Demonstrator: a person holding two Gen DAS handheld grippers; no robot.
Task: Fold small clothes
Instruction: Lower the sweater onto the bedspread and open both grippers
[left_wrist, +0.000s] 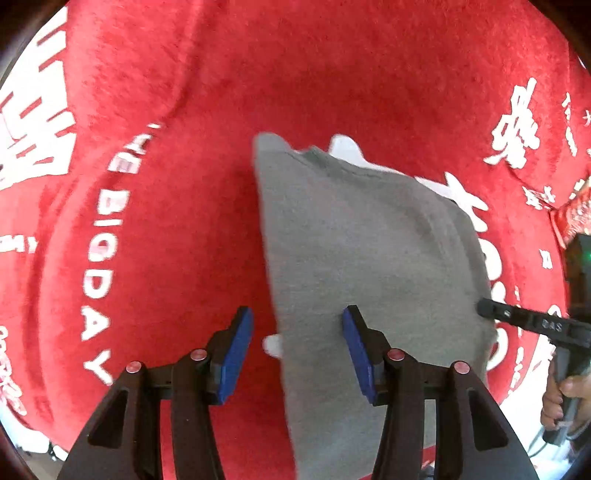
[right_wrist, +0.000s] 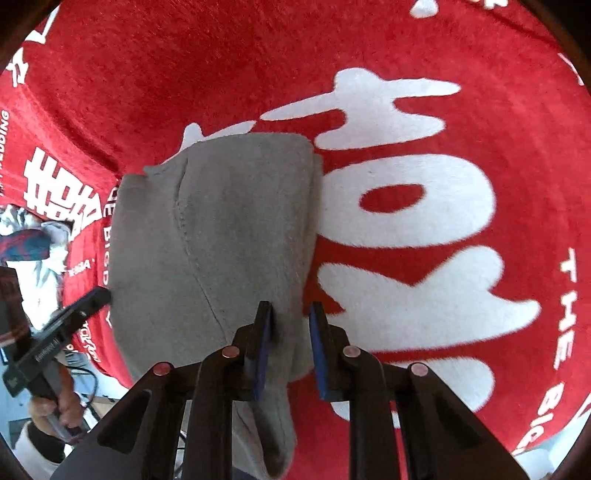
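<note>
A small grey garment (left_wrist: 373, 266) lies folded on a red cloth with white lettering (left_wrist: 207, 110). My left gripper (left_wrist: 297, 325) is open, its jaws straddling the garment's left edge, just above it. In the right wrist view the same grey garment (right_wrist: 221, 236) lies on the red cloth (right_wrist: 406, 206). My right gripper (right_wrist: 290, 317) is partly closed around the garment's right edge, with grey fabric between its blue pads; whether the pads pinch it is unclear. The right gripper also shows in the left wrist view (left_wrist: 491, 310) at the garment's right edge.
The red cloth rises into a fold at the far left (left_wrist: 122, 92). A red patterned item (left_wrist: 572, 218) lies at the right edge. Crumpled white and blue fabric (right_wrist: 33, 243) lies off the cloth at the left. The left gripper (right_wrist: 88, 299) touches the garment's left side.
</note>
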